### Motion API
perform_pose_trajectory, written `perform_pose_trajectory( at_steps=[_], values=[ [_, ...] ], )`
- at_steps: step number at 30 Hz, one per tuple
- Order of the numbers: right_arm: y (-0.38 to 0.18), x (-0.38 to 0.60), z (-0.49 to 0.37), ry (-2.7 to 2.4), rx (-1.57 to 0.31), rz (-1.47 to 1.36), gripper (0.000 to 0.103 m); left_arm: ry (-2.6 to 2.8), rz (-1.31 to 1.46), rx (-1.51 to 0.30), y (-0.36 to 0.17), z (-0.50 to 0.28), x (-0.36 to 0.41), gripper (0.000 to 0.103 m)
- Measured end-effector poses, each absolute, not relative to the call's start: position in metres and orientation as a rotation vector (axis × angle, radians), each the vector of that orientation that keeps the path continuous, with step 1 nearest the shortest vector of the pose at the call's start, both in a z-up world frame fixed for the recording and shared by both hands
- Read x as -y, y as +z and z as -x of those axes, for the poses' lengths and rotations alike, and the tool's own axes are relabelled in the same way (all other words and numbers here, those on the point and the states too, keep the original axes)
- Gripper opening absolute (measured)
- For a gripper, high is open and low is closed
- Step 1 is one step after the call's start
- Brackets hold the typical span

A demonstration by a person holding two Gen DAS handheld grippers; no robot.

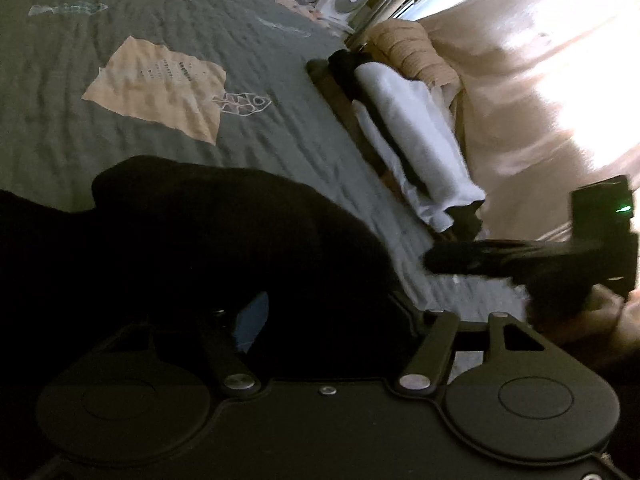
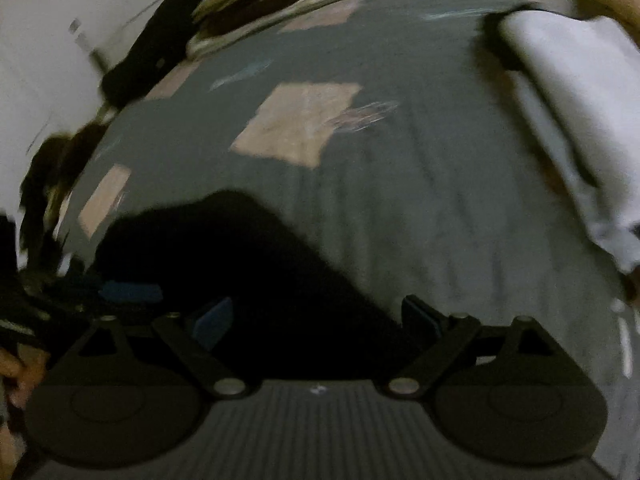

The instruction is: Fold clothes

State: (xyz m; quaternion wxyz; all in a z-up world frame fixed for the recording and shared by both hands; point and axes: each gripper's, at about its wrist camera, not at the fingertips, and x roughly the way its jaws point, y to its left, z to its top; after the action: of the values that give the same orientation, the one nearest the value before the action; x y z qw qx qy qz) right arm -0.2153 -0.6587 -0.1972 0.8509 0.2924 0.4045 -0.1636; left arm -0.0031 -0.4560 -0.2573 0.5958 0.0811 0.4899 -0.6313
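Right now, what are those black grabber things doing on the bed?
A person is folding clothes with two hand-held grippers. A black garment lies on the grey bedspread right in front of both. The left gripper is down over it, though it is too dark to tell if it has hold. The right gripper stands open over the garment's edge. A white folded piece already lies on other folded clothes at the side of the bed.

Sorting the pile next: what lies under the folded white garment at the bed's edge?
Under the folded white garment a black folded piece shows, on the grey quilt; anything more is covered.
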Motion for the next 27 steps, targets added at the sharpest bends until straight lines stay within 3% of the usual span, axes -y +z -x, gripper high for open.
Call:
perform_pose_trajectory(
  at_steps=[4, 7, 10, 18, 27],
  values=[
    [-0.193, 0.665, 0.232, -0.363, -0.792, -0.636, 0.092, -1.427, -0.339, -1.118, -0.266, 0.012, 0.472, 0.064],
    [-0.193, 0.665, 0.236, -0.352, -0.766, -0.649, 0.092, -1.432, -0.466, -1.101, -0.277, 0.026, 0.482, 0.072],
    [-0.196, 0.663, 0.236, -0.341, -0.753, -0.664, 0.092, -1.369, -0.564, -1.109, -0.299, 0.031, 0.491, 0.072],
    [-0.196, 0.658, 0.232, -0.316, -0.745, -0.677, 0.092, -1.342, -0.268, -1.173, -0.327, -0.001, 0.501, 0.072],
    [-0.189, 0.657, 0.229, -0.318, -0.732, -0.662, 0.092, -1.348, -0.459, -1.048, -0.347, 0.032, 0.525, 0.072]
  ],
)
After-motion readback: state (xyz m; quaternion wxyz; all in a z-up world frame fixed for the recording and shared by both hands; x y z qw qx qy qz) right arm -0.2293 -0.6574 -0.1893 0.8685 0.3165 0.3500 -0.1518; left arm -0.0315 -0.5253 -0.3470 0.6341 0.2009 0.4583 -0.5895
